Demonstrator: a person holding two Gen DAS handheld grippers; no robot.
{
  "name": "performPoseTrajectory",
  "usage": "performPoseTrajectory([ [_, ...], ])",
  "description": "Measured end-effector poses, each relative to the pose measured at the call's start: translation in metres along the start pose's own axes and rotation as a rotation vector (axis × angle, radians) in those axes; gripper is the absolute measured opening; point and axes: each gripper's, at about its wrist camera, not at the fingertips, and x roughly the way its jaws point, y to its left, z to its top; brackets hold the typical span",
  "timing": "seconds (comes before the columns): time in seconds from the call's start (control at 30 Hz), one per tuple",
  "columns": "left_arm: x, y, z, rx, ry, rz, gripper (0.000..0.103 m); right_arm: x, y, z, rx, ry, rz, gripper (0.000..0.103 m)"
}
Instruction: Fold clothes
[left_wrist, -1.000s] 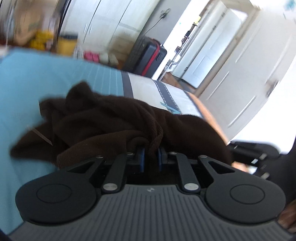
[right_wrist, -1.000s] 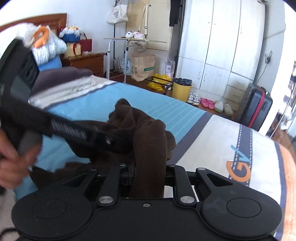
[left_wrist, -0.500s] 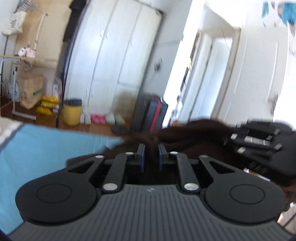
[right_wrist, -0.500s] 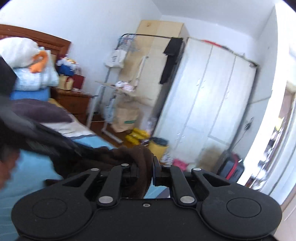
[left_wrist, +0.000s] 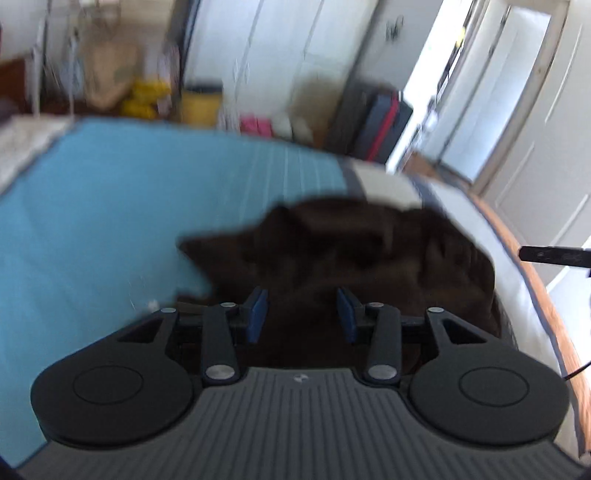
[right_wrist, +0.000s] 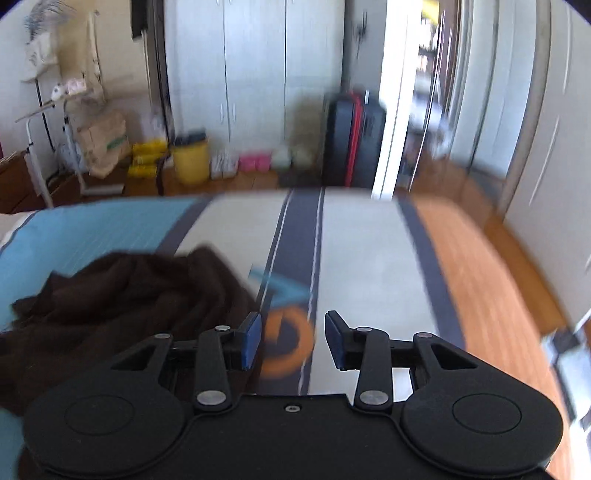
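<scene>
A dark brown garment (left_wrist: 354, 251) lies crumpled on the bed; it also shows in the right wrist view (right_wrist: 122, 299) at the lower left. My left gripper (left_wrist: 301, 314) is open, its blue pads (left_wrist: 256, 314) apart just over the near part of the garment. My right gripper (right_wrist: 291, 339) is open and empty over the white and grey striped part of the bedspread (right_wrist: 362, 266), to the right of the garment. Both views are blurred by motion.
The bed has a blue section (left_wrist: 110, 206) on the left and an orange edge (right_wrist: 480, 280) on the right. Beyond the bed stand white wardrobes (right_wrist: 255, 74), a yellow bin (right_wrist: 190, 160), a dark suitcase (right_wrist: 354, 140) and an open doorway (left_wrist: 480, 85).
Both grippers held the brown garment up off the bed, then opened and let it go. The garment now lies on the bed, and both cameras have tilted down.
</scene>
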Motion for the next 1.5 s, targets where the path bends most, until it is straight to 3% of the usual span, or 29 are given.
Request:
performPoseTrajectory([
  [0.13,-0.005,-0.001,0.01,0.009,-0.03,-0.031,0.048,-0.002,-0.029,-0.018,0.177,0.159,0.073,0.059],
  [0.23,-0.013,-0.003,0.007,0.013,-0.017,-0.053,0.058,-0.015,-0.009,-0.036,0.157,0.19,0.147,0.06],
  [0.33,-0.01,0.002,0.009,-0.068,0.003,-0.098,0.065,-0.013,0.011,-0.046,0.139,0.226,0.23,0.06],
  [0.43,-0.011,0.008,0.011,-0.135,0.009,-0.154,0.066,-0.009,0.027,-0.046,0.089,0.201,0.284,0.061],
  [0.47,-0.01,0.007,0.011,-0.118,0.008,-0.163,0.063,-0.008,0.03,-0.045,0.075,0.189,0.294,0.064],
  [0.5,-0.01,0.006,0.011,-0.093,0.012,-0.167,0.05,-0.007,0.031,-0.044,0.068,0.184,0.299,0.065],
  [0.53,-0.01,0.003,0.011,-0.053,0.021,-0.153,0.019,-0.006,0.032,-0.044,0.064,0.182,0.304,0.066],
  [0.57,-0.012,0.0,0.01,-0.021,0.025,-0.127,0.011,-0.001,0.033,-0.045,0.072,0.19,0.308,0.066],
  [0.7,-0.018,-0.001,0.005,-0.084,0.013,-0.174,0.009,0.021,0.037,-0.052,0.121,0.237,0.345,0.067],
  [0.9,-0.022,-0.008,-0.01,-0.234,0.126,-0.409,0.008,0.033,0.039,-0.06,0.23,0.272,0.456,0.068],
  [1.0,-0.019,-0.023,-0.021,-0.199,0.179,-0.395,0.008,0.034,0.041,-0.065,0.282,0.276,0.518,0.067],
  [1.13,-0.022,-0.036,-0.024,-0.11,0.158,-0.266,0.015,0.03,0.058,-0.066,0.09,0.196,0.384,0.063],
  [1.17,-0.025,-0.037,-0.023,-0.095,0.14,-0.236,0.02,0.029,0.061,-0.065,0.045,0.175,0.347,0.063],
  [1.2,-0.03,-0.036,-0.023,-0.096,0.118,-0.223,0.037,0.028,0.062,-0.064,0.016,0.159,0.32,0.063],
  [1.23,-0.035,-0.035,-0.023,-0.097,0.095,-0.211,0.05,0.028,0.058,-0.062,0.043,0.162,0.324,0.063],
  [1.3,-0.043,-0.031,-0.021,-0.102,0.062,-0.189,0.052,0.033,0.048,-0.06,0.125,0.182,0.364,0.063],
  [1.4,-0.039,-0.022,-0.021,-0.141,0.104,-0.229,0.053,0.04,0.04,-0.065,0.21,0.211,0.409,0.063],
  [1.43,-0.036,-0.021,-0.02,-0.154,0.121,-0.246,0.053,0.04,0.044,-0.067,0.183,0.204,0.405,0.049],
  [1.47,-0.033,-0.022,-0.02,-0.154,0.131,-0.249,0.053,0.04,0.049,-0.068,0.146,0.199,0.406,0.009],
  [1.5,-0.031,-0.023,-0.02,-0.145,0.13,-0.242,0.053,0.038,0.055,-0.068,0.083,0.195,0.417,0.005],
])
